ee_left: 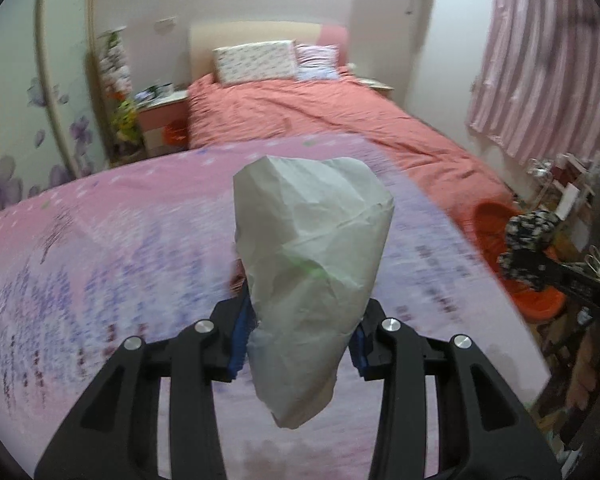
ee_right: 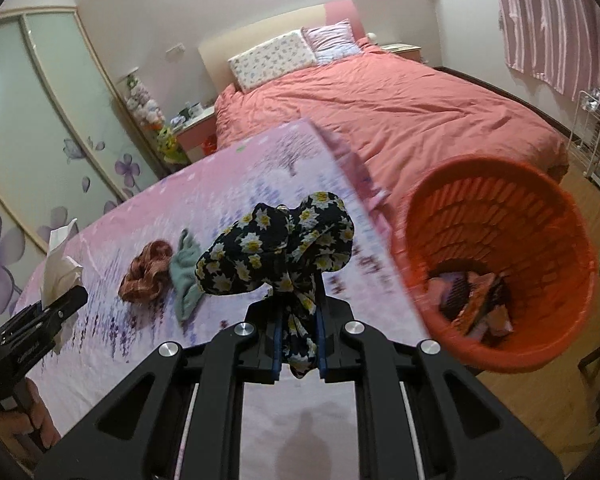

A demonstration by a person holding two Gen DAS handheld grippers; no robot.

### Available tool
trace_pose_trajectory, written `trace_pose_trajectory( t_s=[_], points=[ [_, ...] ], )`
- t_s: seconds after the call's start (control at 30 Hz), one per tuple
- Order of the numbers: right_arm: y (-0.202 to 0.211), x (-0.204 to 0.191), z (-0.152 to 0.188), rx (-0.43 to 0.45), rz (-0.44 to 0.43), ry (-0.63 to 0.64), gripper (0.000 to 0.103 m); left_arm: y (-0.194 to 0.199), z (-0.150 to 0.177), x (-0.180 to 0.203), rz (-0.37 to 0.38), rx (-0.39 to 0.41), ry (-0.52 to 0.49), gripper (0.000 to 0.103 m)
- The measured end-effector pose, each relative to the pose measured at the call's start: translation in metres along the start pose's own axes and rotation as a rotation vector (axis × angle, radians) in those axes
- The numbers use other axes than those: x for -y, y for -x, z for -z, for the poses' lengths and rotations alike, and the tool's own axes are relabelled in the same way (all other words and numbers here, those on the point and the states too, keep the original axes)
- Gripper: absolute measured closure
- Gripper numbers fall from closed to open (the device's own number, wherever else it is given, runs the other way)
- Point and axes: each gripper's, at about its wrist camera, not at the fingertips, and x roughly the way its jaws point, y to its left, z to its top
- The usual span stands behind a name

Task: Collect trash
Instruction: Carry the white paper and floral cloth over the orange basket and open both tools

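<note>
My left gripper [ee_left: 300,344] is shut on a crumpled white paper [ee_left: 312,272], which stands up between the blue pads above the pink flowered tablecloth [ee_left: 100,240]. The right wrist view shows that left gripper [ee_right: 66,300] at the far left, with the white paper [ee_right: 60,264] sticking out of it. My right gripper [ee_right: 299,340] is shut on a black cloth with yellow daisies [ee_right: 276,256], lifted over the tablecloth [ee_right: 140,340]. An orange basket [ee_right: 496,264] stands just right of the table edge with several wrappers in its bottom. In the left wrist view it shows as the orange basket [ee_left: 496,224] behind the flowered cloth [ee_left: 530,240].
A brown scrunchie [ee_right: 144,276] and a teal cloth [ee_right: 186,276] lie side by side on the tablecloth. Beyond the table is a bed with a red cover [ee_right: 380,112]. A sliding-door wardrobe [ee_right: 40,120] is at the left, a wire rack [ee_right: 596,140] at the right.
</note>
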Motion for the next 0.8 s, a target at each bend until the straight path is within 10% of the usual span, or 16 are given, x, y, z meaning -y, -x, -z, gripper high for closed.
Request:
trace_pose_trajectory(
  t_s=[0.6, 0.8],
  points=[
    [0.015, 0.132, -0.04, 0.049, 0.101, -0.131, 0.09, -0.077, -0.034, 0.237, 0.32, -0.057, -0.208, 0.062],
    [-0.004, 0.167, -0.045, 0.016, 0.093, -0.205, 0.064, -0.121, -0.033, 0.278, 0.324, -0.108, -0.252, 0.043]
  ],
)
